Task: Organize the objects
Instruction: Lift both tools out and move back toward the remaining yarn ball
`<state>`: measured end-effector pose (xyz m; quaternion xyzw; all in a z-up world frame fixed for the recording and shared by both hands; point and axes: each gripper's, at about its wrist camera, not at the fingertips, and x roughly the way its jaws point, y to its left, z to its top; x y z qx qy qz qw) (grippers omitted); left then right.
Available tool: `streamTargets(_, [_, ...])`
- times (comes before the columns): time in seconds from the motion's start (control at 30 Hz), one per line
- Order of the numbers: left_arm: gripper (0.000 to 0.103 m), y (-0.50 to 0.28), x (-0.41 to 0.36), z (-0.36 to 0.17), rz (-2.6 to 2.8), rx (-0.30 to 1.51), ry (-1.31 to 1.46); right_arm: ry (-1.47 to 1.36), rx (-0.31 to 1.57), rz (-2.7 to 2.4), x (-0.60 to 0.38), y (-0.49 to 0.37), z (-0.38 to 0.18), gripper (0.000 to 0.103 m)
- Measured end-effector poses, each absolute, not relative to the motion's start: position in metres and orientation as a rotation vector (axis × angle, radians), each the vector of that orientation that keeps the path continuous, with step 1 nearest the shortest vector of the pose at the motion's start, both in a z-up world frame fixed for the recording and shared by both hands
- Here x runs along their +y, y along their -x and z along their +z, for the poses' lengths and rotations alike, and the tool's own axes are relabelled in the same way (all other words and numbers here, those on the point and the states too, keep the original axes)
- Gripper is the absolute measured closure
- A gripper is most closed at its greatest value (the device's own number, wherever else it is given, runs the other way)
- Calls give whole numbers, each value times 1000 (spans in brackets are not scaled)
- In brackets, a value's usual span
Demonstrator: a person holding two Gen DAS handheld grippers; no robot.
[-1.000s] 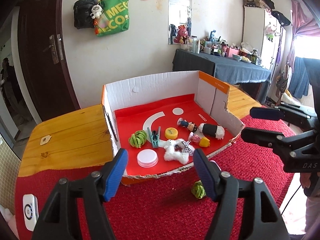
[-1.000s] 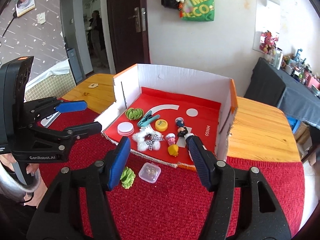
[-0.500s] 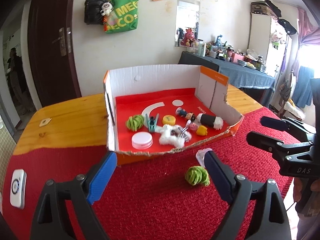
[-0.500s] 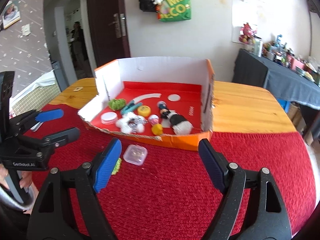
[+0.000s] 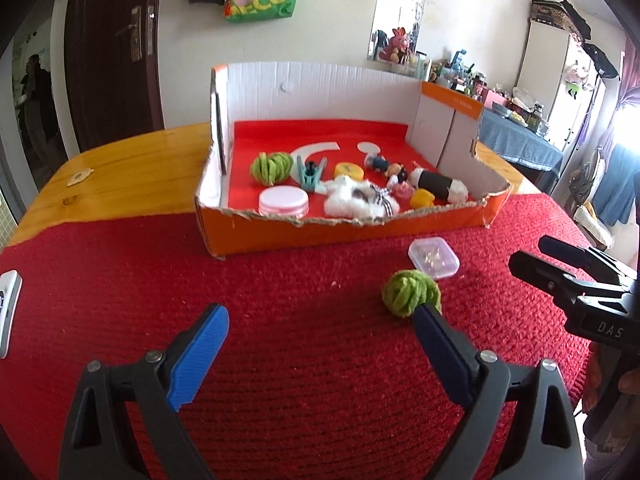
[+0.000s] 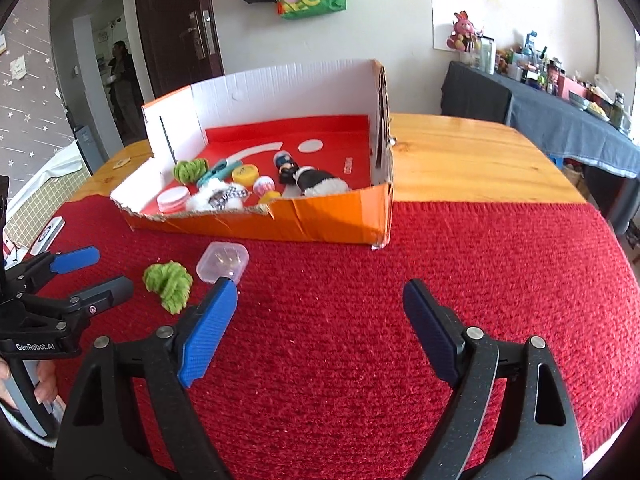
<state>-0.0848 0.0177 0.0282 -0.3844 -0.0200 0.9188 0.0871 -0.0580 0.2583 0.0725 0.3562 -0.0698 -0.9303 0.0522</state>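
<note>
Both tools are opening wide, nothing between the jaws. Left tool (image 5: 320, 332) is hanging over bare red knitted mat (image 5: 280, 280), ribbed blue pads (image 5: 200, 356) facing in. Right tool (image 6: 320, 312) likewise, over the mat's open middle.

Green yarn ball (image 5: 410, 293), fuzzy and lumpy, is sitting on the mat just off the left tool's right fingertip. Small clear plastic case (image 5: 434, 258), square with rounded corners, is lying just behind it, near the box front.

Cardboard box (image 5: 320, 228): orange outside, white corrugated walls, red glossy floor, ragged torn front edge. It is holding a second green yarn ball (image 5: 270, 167), round pink-white lid (image 5: 283, 201), white fluffy toy (image 5: 356, 200), yellow cap (image 5: 349, 170), teal clip (image 5: 310, 174).

Right view is showing the wooden worktop (image 6: 472, 160) right of the box, smooth and bare; the left view is showing its other end, plus a white device (image 5: 8, 312) at the mat's left edge.
</note>
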Motion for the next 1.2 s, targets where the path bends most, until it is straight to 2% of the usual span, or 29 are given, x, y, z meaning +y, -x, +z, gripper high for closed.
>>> streamTargets(0.3, [6, 92, 29, 27, 2618, -126, 1198, -1122, -226, -2822, 262, 60, 67, 18])
streamTargets(0.83, [7, 113, 51, 16, 2631, 91, 1275, -1114, -230, -2812, 268, 62, 72, 18])
streamTargets(1.2, [7, 122, 15, 24, 2710, 100, 1266, -1163, -209, -2687, 252, 79, 75, 18])
